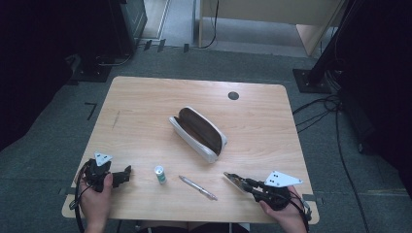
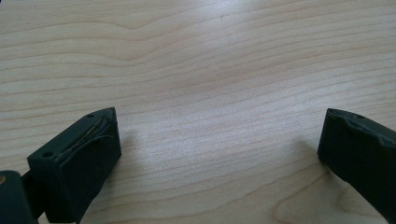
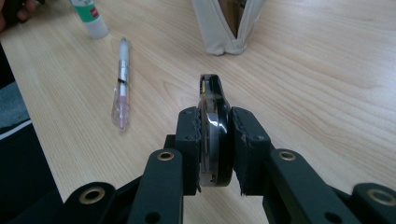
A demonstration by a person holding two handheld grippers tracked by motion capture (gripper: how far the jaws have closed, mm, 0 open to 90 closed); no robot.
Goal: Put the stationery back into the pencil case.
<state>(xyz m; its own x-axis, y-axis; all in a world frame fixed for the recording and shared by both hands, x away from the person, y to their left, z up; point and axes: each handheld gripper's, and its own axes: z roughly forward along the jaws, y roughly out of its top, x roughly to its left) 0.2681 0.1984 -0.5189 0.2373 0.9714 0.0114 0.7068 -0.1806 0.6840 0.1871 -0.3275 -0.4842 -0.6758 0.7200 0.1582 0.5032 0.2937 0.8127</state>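
1. Pinching a flat, clear-and-black cased item point(image 3: 212, 128) edge-on, the right tool point(image 3: 214, 140) has its jaws pressed against both broad faces. In the high view the right tool point(image 1: 245, 183) sits near the table's point(image 1: 145, 97) front edge, at about 5 o'clock from the open pencil case point(image 1: 198, 133).
2. Left tool point(image 2: 219, 140): jaws spread wide, nothing between them, bare table below; it rests at the front-left corner point(image 1: 127, 174).
3. Orientation of held item: long axis runs along the jaws, free end pointing away from the hand toward about 10 o'clock in the high view, roughly toward the case mouth.
4. Risk: the grip takes only the near end, so the item may pivot or slide out if swung fast.
5. Risk: a low carry may knock the pen point(image 1: 197, 188) or the glue stick point(image 1: 160, 174), or snag the case rim.
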